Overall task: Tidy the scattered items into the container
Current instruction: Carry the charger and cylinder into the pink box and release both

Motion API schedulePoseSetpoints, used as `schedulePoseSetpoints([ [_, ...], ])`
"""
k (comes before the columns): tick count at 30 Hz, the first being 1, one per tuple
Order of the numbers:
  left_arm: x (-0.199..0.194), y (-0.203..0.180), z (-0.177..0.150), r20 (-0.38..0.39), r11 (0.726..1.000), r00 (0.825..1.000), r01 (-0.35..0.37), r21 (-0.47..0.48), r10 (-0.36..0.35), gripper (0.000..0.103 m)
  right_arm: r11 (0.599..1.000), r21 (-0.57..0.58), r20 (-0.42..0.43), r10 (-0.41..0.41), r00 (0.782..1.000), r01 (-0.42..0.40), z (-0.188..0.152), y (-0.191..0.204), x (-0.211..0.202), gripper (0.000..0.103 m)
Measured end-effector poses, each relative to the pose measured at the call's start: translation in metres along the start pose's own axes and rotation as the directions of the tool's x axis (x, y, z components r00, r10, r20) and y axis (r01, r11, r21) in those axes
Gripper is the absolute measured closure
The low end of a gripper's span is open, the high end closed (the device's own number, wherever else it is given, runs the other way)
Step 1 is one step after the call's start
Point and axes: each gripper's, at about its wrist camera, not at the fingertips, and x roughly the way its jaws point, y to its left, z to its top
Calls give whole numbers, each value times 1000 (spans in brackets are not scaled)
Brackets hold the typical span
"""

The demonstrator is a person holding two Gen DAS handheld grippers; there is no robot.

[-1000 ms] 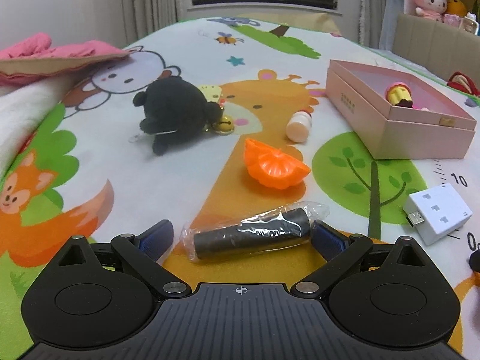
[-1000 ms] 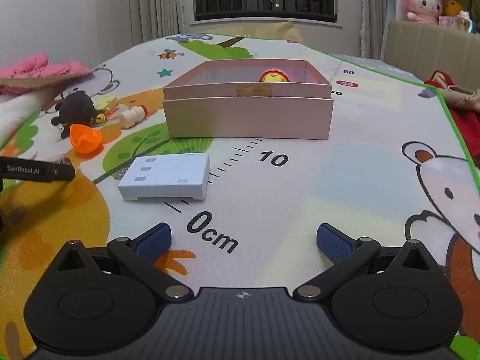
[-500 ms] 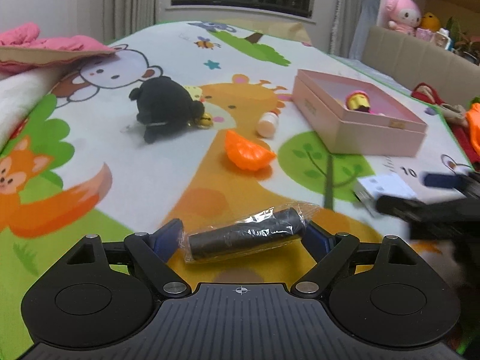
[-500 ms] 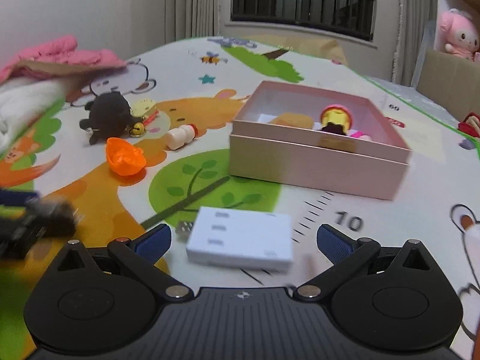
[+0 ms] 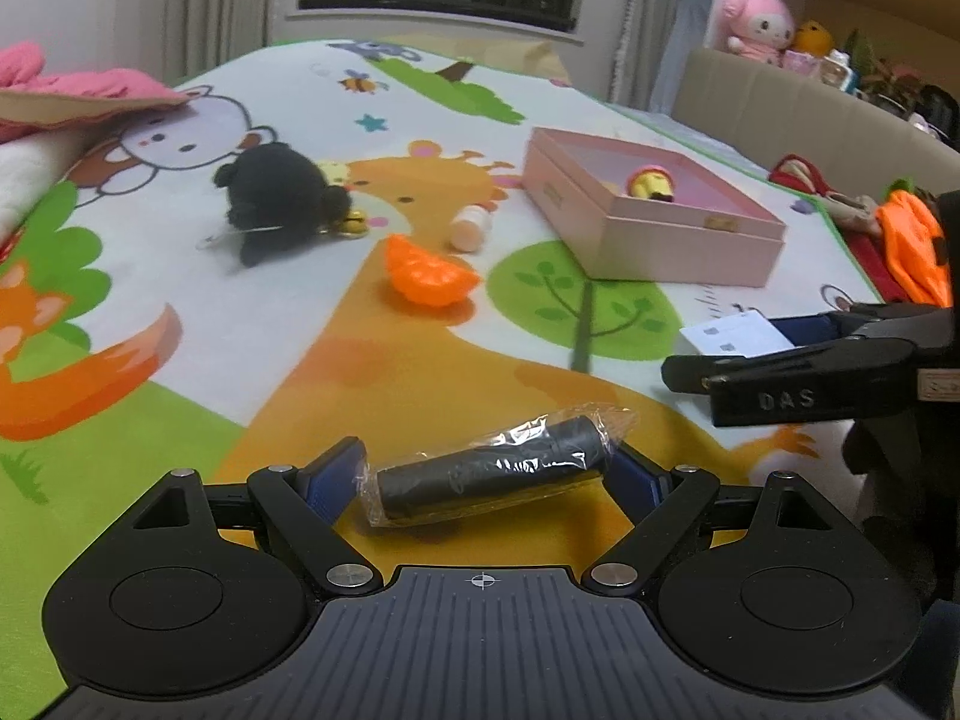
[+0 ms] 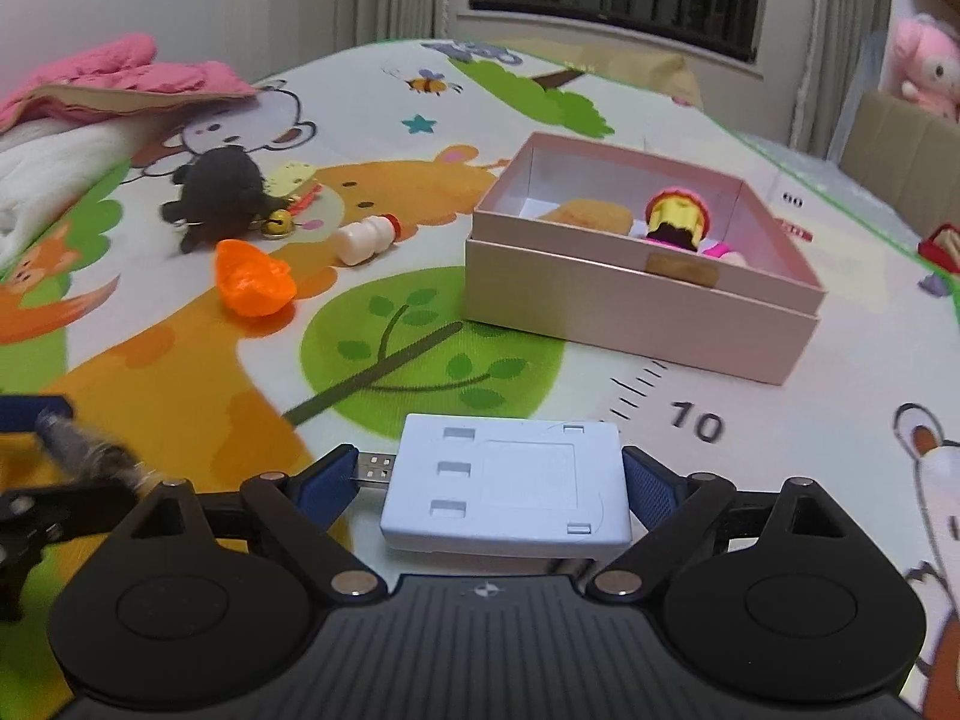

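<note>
Left fingers: my left gripper point(image 5: 483, 471) clamps a black roll point(image 5: 489, 474) in clear wrap, held crosswise, one blue pad at each end.
Right fingers: my right gripper point(image 6: 489, 483) is closing; the white adapter point(image 6: 507, 486) lies between the pads, its plug at the left pad.
Container: one pink box point(image 6: 636, 294), far right, open, with a few toys inside.
Loose items: one orange segment point(image 5: 429, 273), one small bottle point(image 5: 471, 228), one black plush point(image 5: 276, 198), far left of the box.
Surface: cartoon play mat point(image 5: 180, 276); curtains and a dark window beyond.
</note>
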Motion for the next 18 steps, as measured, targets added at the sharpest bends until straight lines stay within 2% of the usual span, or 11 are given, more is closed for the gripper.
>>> schedulePoseSetpoints([
  [10, 5, -48, 3, -35, 991, 997, 69, 111, -65, 13, 1000, 23, 21, -13, 1000, 13, -26, -41, -46, 11],
  [18, 22, -86, 27, -25, 966, 996, 93, 241, -90, 13, 997, 78, 51, -30, 998, 26, -36, -77, -51, 11],
])
